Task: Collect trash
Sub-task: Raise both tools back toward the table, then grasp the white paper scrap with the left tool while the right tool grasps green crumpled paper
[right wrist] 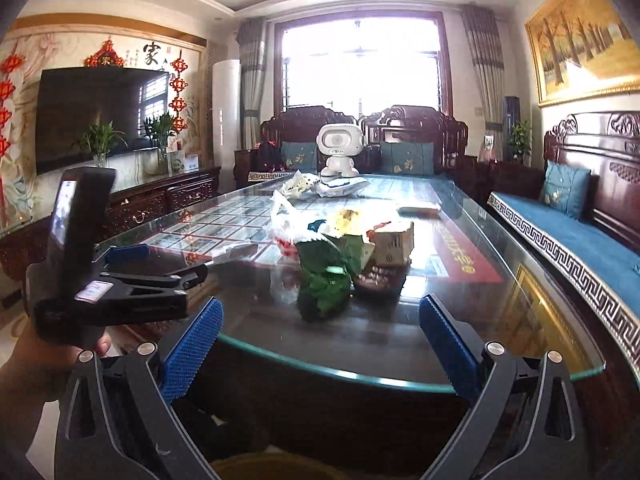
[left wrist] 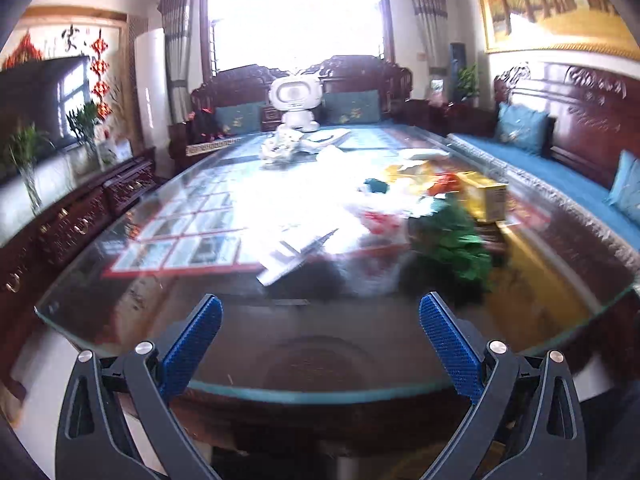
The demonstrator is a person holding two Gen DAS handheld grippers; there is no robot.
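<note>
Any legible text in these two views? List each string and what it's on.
"家": large black calligraphy character on the wall mural above the TV.
Smaller calligraphy beside it: too small to read.
Red banner under the glass table top: gold characters, glare-washed, unreadable.
Cardboard box among the trash: dark print, too blurred.
White label on the left gripper: too small.
Left wrist view: motion-blurred, nothing readable.

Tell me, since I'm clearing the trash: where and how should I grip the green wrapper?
Probably pinch the green wrapper at its crumpled near end, coming from the near table edge with the open right gripper. That end points toward you and looks clear; the box and dish crowd its far right side.
</note>
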